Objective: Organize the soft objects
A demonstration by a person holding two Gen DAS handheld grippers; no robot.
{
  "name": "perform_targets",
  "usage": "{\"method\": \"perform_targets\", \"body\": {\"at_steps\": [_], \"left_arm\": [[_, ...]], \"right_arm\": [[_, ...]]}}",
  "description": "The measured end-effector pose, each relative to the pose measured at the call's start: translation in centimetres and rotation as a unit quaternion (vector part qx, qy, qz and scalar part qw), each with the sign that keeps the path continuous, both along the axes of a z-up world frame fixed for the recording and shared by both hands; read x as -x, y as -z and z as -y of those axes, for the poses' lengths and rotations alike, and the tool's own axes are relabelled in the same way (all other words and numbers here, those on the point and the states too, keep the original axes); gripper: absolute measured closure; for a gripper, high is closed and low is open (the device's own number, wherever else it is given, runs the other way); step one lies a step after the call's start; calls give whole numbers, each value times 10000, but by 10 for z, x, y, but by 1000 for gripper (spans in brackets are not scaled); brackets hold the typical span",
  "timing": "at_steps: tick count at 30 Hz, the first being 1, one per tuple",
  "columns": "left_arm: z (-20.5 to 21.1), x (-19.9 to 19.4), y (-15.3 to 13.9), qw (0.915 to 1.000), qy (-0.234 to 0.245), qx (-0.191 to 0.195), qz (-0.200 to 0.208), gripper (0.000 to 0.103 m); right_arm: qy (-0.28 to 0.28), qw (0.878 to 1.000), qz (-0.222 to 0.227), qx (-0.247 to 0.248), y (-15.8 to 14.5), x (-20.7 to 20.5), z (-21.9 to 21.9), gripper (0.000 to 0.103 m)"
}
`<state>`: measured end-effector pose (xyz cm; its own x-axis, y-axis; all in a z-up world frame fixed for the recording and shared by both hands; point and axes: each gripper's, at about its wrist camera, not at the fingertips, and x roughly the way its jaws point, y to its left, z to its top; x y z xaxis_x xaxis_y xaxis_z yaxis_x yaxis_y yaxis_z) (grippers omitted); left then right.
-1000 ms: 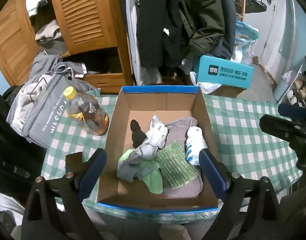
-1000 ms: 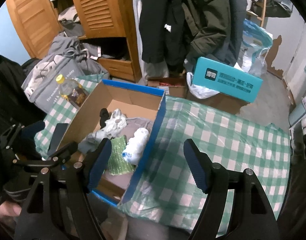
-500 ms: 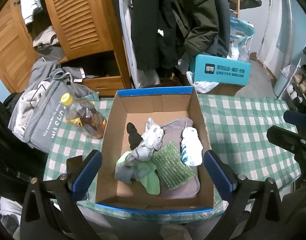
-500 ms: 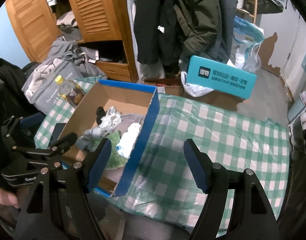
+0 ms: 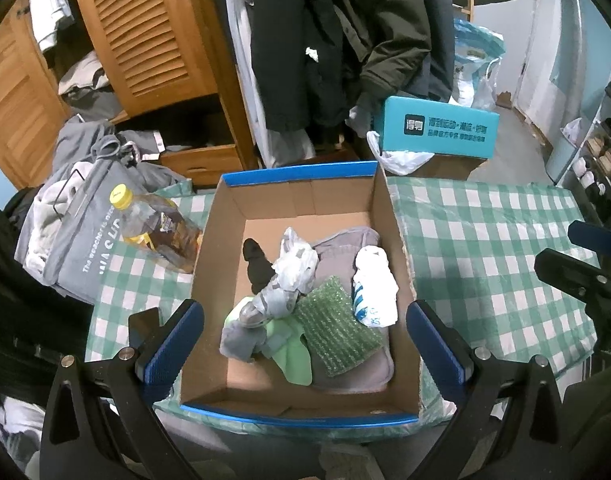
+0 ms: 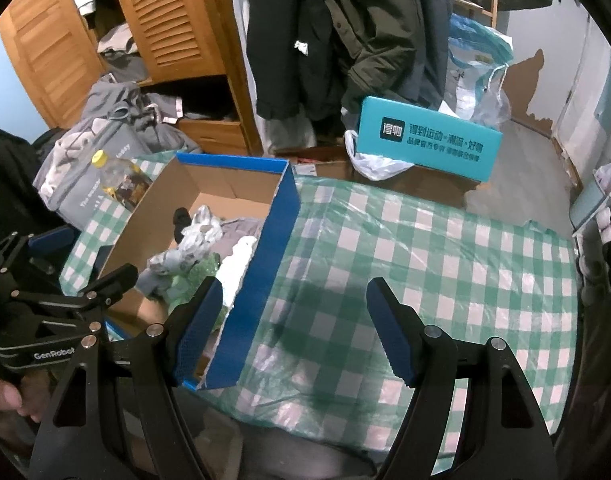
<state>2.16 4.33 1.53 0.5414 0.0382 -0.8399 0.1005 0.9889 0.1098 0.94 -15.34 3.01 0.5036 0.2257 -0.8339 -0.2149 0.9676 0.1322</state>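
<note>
Left gripper (image 5: 305,344) hangs above the near end of the cardboard box (image 5: 401,240), jaws spread wide with nothing between them, one blue pad on each side of the box's near corners. Inside the box the soft things lie bunched toward its near right part: a grey cloth (image 5: 353,372) at the bottom, a green bubble-wrap sheet (image 5: 337,336) on it, a white plastic bag (image 5: 375,288) against the box's right wall, a crumpled grey-white bag (image 5: 293,272) in the middle, a black sock (image 5: 255,264) toward the box's far left, and a light green cloth (image 5: 295,356) nearer the front. Just left of the box a yellow-capped bottle (image 5: 157,228) lies on the green checked tablecloth (image 5: 485,248).

Right gripper (image 6: 293,336), in its own view, is also wide apart and empty. Its left pad sits over the box's (image 6: 265,264) blue right wall; its right pad is over bare tablecloth (image 6: 445,264) to the right of the box. Beyond the box's far right corner a teal carton (image 6: 429,140) stands off the table.
</note>
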Motion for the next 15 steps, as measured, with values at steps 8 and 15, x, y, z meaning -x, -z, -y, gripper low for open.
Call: {"method": "perform_targets", "body": {"at_steps": [8, 15], "left_arm": [[-2, -1, 2, 10000, -63, -14, -31, 1], [-2, -1, 2, 10000, -65, -16, -30, 1]], "right_arm": [[-4, 10000, -1, 1, 0, 1, 0, 29], [-10, 10000, 7, -2, 1, 1, 0, 29]]}}
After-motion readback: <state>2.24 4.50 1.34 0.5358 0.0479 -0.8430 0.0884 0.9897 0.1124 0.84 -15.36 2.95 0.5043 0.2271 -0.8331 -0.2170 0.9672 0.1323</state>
